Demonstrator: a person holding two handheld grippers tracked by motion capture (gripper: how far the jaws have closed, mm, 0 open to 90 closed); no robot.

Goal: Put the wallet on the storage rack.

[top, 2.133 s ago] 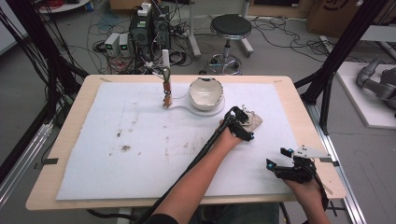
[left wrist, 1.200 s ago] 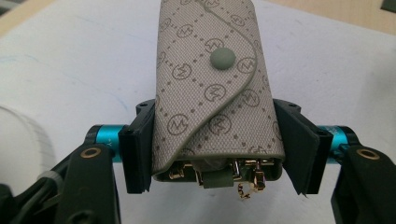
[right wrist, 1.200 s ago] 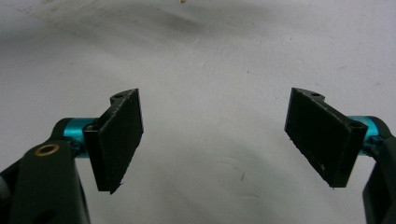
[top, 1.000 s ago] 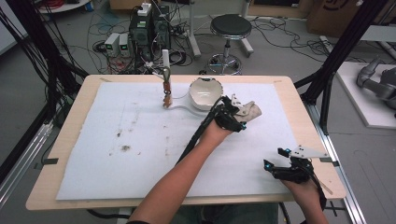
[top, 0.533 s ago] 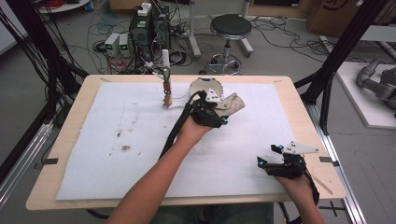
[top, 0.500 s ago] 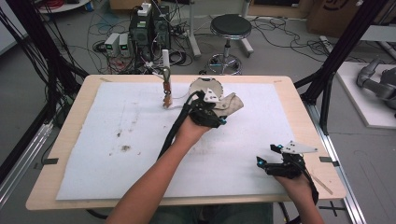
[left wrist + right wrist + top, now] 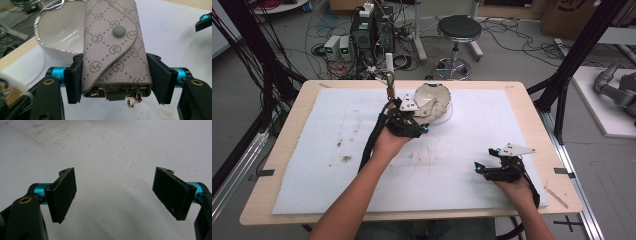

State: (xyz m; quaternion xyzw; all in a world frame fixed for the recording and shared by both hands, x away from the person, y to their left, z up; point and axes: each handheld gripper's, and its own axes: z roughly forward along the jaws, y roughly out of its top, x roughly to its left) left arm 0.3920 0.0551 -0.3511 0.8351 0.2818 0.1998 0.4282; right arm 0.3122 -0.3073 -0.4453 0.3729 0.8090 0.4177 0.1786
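The key case (image 7: 113,47) sits just before the bowl (image 7: 438,97), at the worktop's (image 7: 532,107) far middle; the right gripper (image 7: 486,168) lies well nearer, rightward.

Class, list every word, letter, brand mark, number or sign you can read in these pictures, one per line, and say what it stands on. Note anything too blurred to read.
"M": a circled letter repeated as a monogram across the grey key pouch held in the left gripper.
Cardboard box on the floor at the far right: dark print on its side, too small and cut off to read.
Bowl, right gripper, white mat: no readable text.
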